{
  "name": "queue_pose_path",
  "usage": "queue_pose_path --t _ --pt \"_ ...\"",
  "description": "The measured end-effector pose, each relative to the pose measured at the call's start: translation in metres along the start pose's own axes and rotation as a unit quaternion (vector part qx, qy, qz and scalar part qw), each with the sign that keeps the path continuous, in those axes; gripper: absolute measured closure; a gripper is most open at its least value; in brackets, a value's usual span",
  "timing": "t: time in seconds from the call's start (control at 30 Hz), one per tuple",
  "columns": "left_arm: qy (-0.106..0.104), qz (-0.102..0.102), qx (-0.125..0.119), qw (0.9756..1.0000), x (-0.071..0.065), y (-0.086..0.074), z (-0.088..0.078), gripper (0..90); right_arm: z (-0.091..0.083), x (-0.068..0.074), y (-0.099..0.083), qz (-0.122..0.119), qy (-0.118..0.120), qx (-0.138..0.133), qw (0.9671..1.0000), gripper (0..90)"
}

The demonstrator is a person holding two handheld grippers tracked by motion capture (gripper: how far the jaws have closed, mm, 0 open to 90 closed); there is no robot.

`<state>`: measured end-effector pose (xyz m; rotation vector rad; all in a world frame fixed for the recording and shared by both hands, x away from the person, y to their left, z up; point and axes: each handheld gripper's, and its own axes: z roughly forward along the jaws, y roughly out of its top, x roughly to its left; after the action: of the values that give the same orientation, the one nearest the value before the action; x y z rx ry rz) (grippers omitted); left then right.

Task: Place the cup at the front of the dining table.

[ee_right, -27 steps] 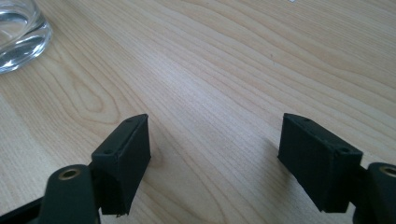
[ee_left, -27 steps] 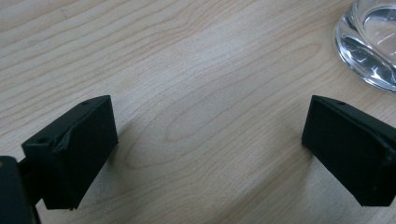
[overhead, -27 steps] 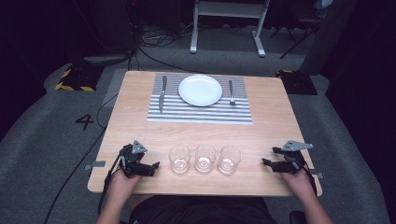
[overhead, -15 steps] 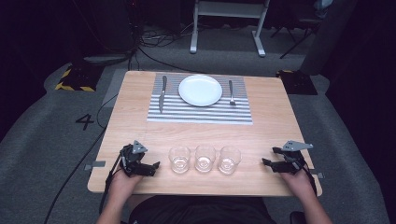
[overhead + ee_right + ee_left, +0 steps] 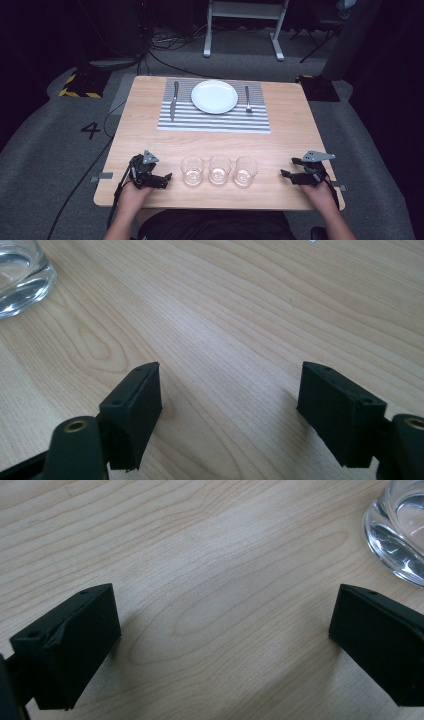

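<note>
From the high view, the wooden table (image 5: 150,120) carries a striped placemat (image 5: 215,120) at the far side with a white plate (image 5: 214,96) on it, knife (image 5: 173,100) to its left, fork (image 5: 247,98) to its right. Near the front edge, three empty glasses (image 5: 219,170) line up – left gripper (image 5: 162,179) just beside them, right gripper (image 5: 289,172) a little off the other end. Left gripper view: left gripper (image 5: 225,625) jaws spread wide over bare wood, a glass base (image 5: 397,530) at the upper corner. Right gripper view: right gripper (image 5: 230,390) jaws wide too, nothing between them – a glass base (image 5: 22,275) sits far off
</note>
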<state>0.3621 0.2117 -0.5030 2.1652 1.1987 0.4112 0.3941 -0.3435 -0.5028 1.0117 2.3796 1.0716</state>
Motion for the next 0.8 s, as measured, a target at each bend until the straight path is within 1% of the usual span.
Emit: queue_pose_path --t 0.07,0.1,0.13,0.2,0.23,0.27,0.3,0.33,0.37,0.4,0.43,0.47,0.5,0.53,0.57,0.6,0.63,0.67,0.7,0.73,0.8 --pt "-0.002 -0.001 0.002 1.0000 0.001 0.001 0.000 0.5 0.000 0.000 0.000 0.002 0.001 0.001 1.0000 25.8" --pt "-0.013 -0.008 0.001 0.9999 0.002 0.002 -0.002 1.2 0.000 0.000 0.000 0.000 0.000 0.001 1.0000 25.8" --pt "-0.023 -0.019 -0.012 0.9995 0.004 0.003 -0.004 3.4 0.000 0.000 0.000 0.001 0.000 0.000 1.0000 25.8" --pt "-0.036 -0.031 -0.031 0.9984 0.005 0.004 -0.009 6.3 0.000 0.000 0.000 0.000 0.001 0.001 1.0000 25.8" --pt "-0.036 -0.033 -0.043 0.9979 0.004 0.006 -0.013 6.4 0.000 0.000 0.000 0.001 0.001 0.001 1.0000 25.8" --pt "-0.036 -0.033 -0.043 0.9979 0.004 0.006 -0.013 6.5 0.000 0.000 0.000 0.001 0.001 0.001 1.0000 25.8" --pt "-0.033 -0.027 -0.064 0.9970 0.003 0.008 -0.021 7.0 0.000 0.000 0.000 0.002 0.000 0.000 1.0000 25.8" --pt "-0.036 -0.017 -0.067 0.9969 0.003 0.008 -0.026 7.8 0.000 0.000 0.000 -0.001 0.001 0.001 1.0000 25.8" --pt "-0.037 -0.018 -0.077 0.9962 0.002 0.009 -0.028 9.0 0.000 0.000 0.000 0.001 0.002 0.001 1.0000 25.8" --pt "-0.037 -0.018 -0.077 0.9962 0.002 0.009 -0.028 10.6 0.000 0.000 0.000 0.001 0.002 0.001 1.0000 25.8" --pt "-0.043 -0.011 -0.082 0.9957 0.002 0.009 -0.032 10.6 0.000 0.000 0.000 -0.001 0.001 0.001 1.0000 25.8" --pt "-0.044 -0.009 -0.096 0.9944 0.001 0.010 -0.035 13.6 0.000 0.000 0.000 0.001 0.001 0.001 1.0000 25.9" --pt "-0.045 -0.010 -0.114 0.9924 0.000 0.011 -0.040 15.1 0.000 0.000 0.000 0.000 0.000 0.000 1.0000 25.9" --pt "-0.039 -0.008 -0.130 0.9907 -0.001 0.011 -0.042 15.4 0.000 0.000 0.000 0.002 0.000 0.000 1.0000 26.0" --pt "-0.039 -0.011 -0.140 0.9894 -0.001 0.012 -0.045 15.6 0.000 0.000 0.000 0.000 0.000 -0.001 1.0000 26.1" --pt "-0.039 -0.011 -0.140 0.9894 -0.001 0.012 -0.045 15.8 0.000 0.000 0.000 0.000 0.000 -0.001 1.0000 26.1" --pt "-0.034 -0.010 -0.150 0.9880 -0.001 0.013 -0.047 15.8 0.000 0.000 0.000 0.000 -0.001 -0.002 1.0000 26.0" --pt "-0.035 -0.011 -0.154 0.9874 -0.002 0.014 -0.051 15.8 0.000 0.000 0.000 0.001 0.000 -0.002 1.0000 26.0" --pt "-0.034 -0.007 -0.156 0.9872 -0.003 0.015 -0.053 16.0 0.000 0.000 0.000 0.001 0.002 0.001 1.0000 26.0" --pt "-0.035 -0.006 -0.162 0.9861 -0.004 0.016 -0.056 16.1 0.000 0.000 0.000 0.000 0.001 0.000 1.0000 26.0" --pt "-0.034 -0.002 -0.165 0.9858 -0.005 0.017 -0.058 16.1 0.000 0.000 0.000 0.001 0.000 0.000 1.0000 26.0"
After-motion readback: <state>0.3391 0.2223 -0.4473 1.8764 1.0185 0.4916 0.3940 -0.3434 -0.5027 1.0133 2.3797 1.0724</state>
